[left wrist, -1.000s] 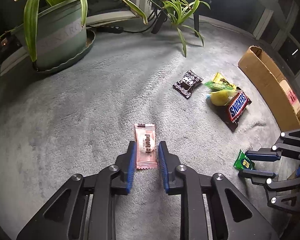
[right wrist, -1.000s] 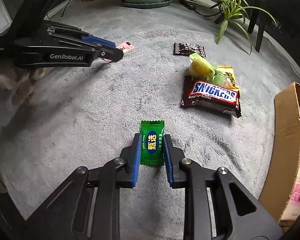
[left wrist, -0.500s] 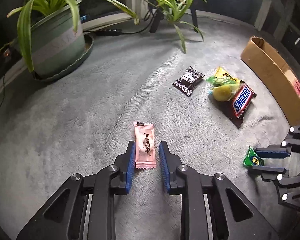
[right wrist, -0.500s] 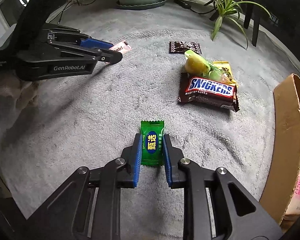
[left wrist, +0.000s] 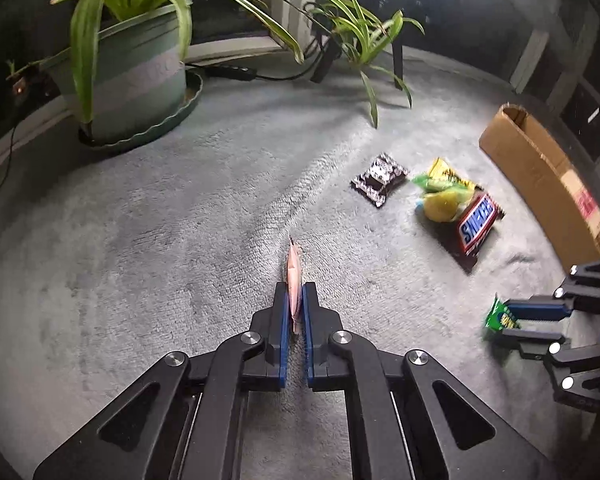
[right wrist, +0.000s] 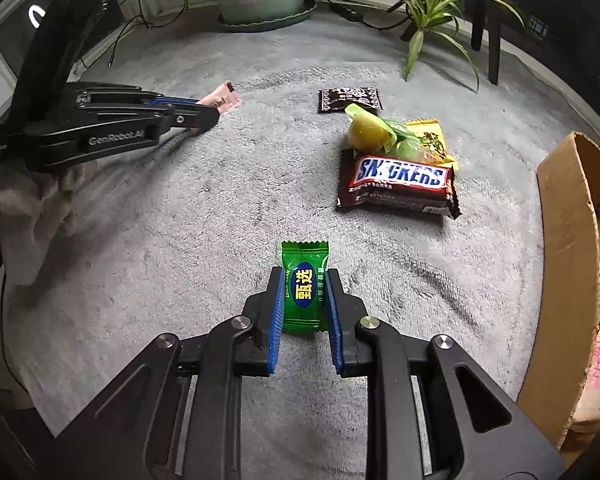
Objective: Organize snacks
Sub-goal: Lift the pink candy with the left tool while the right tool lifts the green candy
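Observation:
My left gripper (left wrist: 295, 292) is shut on a pink candy packet (left wrist: 293, 276), pinched edge-on and lifted off the grey rug; it also shows in the right wrist view (right wrist: 222, 100). My right gripper (right wrist: 303, 280) is shut on a green candy packet (right wrist: 305, 286), also visible in the left wrist view (left wrist: 500, 318). A Snickers bar (right wrist: 400, 184), a yellow-green candy (right wrist: 370, 132), a yellow packet (right wrist: 430, 138) and a dark brown packet (right wrist: 348, 100) lie together on the rug ahead.
An open cardboard box (right wrist: 568, 260) stands at the right edge of the rug (right wrist: 220, 220). A potted plant in a green pot (left wrist: 136, 76) and a second plant (left wrist: 364, 32) with cables stand at the back.
The left jaws have closed onto the pink packet, turning it on edge and lifting it. The right gripper with the green packet has risen slightly.

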Demonstrator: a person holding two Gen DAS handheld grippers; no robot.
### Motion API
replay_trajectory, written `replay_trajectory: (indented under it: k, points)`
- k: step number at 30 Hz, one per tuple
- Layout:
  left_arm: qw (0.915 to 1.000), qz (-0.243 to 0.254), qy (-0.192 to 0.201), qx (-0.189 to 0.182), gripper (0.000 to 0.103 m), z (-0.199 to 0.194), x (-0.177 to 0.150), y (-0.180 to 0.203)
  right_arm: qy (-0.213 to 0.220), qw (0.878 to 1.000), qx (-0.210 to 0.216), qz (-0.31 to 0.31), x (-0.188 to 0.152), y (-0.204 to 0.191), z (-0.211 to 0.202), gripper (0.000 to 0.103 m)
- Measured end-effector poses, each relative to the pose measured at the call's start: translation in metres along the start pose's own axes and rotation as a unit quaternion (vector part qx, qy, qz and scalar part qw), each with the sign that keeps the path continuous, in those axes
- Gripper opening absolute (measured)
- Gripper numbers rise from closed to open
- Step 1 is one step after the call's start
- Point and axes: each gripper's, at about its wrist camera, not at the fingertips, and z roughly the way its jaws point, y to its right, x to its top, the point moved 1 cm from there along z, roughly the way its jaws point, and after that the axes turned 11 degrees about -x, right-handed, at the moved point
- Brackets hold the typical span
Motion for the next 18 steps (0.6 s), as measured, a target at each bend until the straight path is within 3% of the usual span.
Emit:
replay_trajectory:
  k: [16,18]
  points:
    - [0.9989,0.002,0.038,-0.029,0.005,-0.034,0.014,0.028,0.044,0.997,0.003,0.056,-0.002,0.050,-0.044,0.020]
    - [0.9989,0.018,0.040,-0.016,0.005,-0.033,0.016,0.035,0.047,0.997,0.001,0.064,-0.003,0.057,-0.047,0.020]
